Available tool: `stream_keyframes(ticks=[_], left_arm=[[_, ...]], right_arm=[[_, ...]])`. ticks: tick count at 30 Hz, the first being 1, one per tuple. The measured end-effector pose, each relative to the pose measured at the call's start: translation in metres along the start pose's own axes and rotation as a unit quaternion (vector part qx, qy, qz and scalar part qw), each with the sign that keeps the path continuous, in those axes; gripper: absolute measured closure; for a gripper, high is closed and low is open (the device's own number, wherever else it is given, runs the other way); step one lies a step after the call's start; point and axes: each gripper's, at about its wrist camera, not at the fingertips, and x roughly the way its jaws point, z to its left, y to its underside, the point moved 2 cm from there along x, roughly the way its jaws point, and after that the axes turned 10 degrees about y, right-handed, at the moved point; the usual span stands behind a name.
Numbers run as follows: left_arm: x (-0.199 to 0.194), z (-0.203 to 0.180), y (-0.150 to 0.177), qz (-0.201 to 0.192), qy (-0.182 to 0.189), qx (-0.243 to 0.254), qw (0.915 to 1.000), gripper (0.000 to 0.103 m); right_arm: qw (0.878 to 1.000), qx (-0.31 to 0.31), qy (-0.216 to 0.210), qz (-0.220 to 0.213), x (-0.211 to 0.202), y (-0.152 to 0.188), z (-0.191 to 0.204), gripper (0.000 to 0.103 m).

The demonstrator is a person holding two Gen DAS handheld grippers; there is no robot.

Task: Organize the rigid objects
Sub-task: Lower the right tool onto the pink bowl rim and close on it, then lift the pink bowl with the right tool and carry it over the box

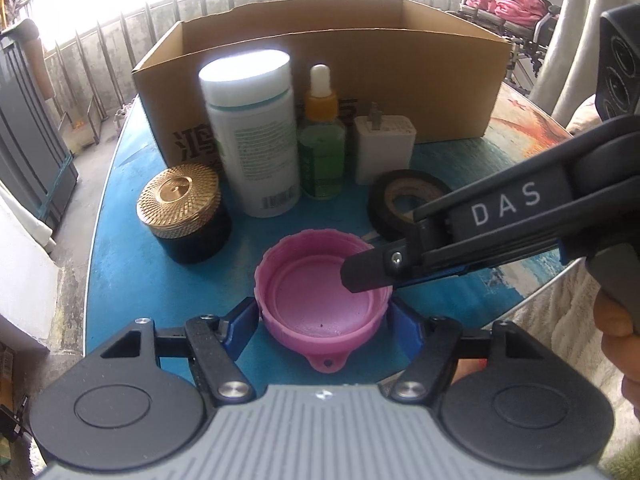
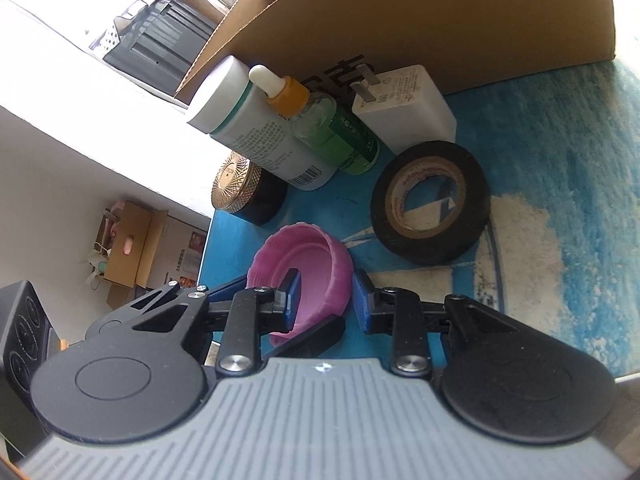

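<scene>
1. Left wrist view showed my left gripper (image 1: 324,320) clamped on the pink cap (image 1: 320,296) sitting mouth-up on the table (image 1: 128,280); its pads touched both sides.
2. My right gripper (image 2: 326,304) straddled the cap's (image 2: 308,276) wall, one finger inside, jaws partly apart.
3. Tape (image 2: 430,204) lay just beside; box (image 1: 320,60) stood behind.

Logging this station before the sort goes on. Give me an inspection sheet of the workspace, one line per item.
Surface: blue patterned table, worn.
Job's things: pink cap open side up; white bottle, dropper bottle, charger, gold-lidded jar, black tape roll, all before the cardboard box.
Clutter: nothing seen.
Grippers: left gripper straddles the cap; right gripper open, one finger inside the cap, one outside.
Cables: nothing seen.
Surroundings: railing, pink cloth.
</scene>
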Motion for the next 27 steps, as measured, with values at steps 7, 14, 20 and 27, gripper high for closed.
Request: stream_keyframes(ticks=[7, 14, 20, 27], left_arm=[[0.007, -0.009, -0.003, 0.012, -0.003, 0.006, 0.9999, 0.029], [0.009, -0.007, -0.006, 0.012, -0.004, -0.008, 0.9999, 0.03], [0.007, -0.009, -0.007, 0.011, -0.007, -0.009, 0.9999, 0.03], [0.001, -0.012, -0.009, 0.002, -0.01, -0.004, 0.9999, 0.03]], right_arm=[[1.0, 0.008, -0.004, -0.001, -0.003, 0.0, -0.01, 0.076], [1.0, 0.009, -0.008, -0.002, -0.005, 0.0, -0.014, 0.078], [1.0, 0.008, -0.007, -0.003, -0.007, 0.001, -0.015, 0.077], [1.0, 0.005, -0.007, -0.009, -0.014, 0.001, -0.014, 0.077]])
